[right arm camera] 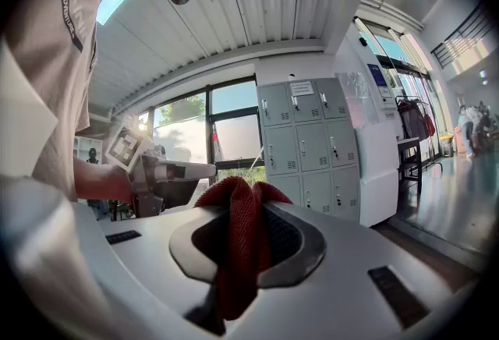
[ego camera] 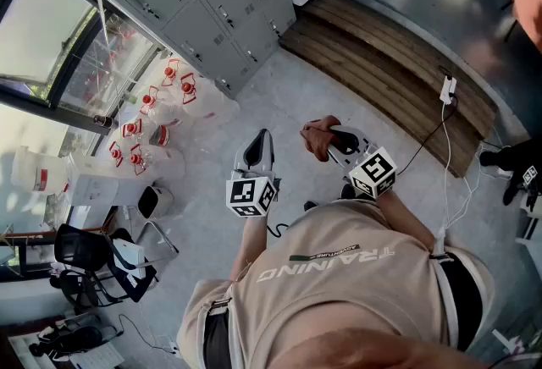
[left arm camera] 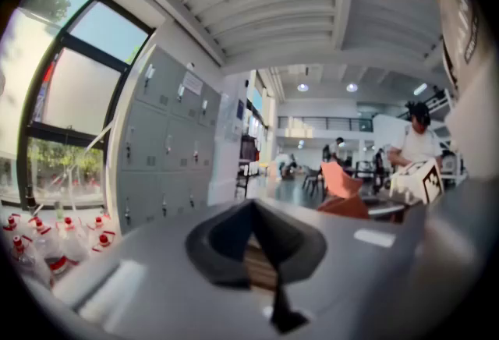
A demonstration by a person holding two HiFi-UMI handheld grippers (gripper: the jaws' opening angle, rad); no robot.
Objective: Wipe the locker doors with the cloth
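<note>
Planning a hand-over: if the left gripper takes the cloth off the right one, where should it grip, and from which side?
Probably the bunched fold of the cloth that stands up past the fingers of the right gripper, which is shut on its middle. Come from the person's left, where the left gripper sits beside it. Its fingers are together, so open them first.

Red woven cloth [right arm camera: 240, 231] bunched upright, grey locker doors [right arm camera: 313, 148] closed

Print you can read: one word
Your shirt [ego camera: 339, 295] carries "TRAINING" in pale letters across the back; the paper notices [right arm camera: 300, 87] on the lockers [right arm camera: 312, 147] are too small to read.
</note>
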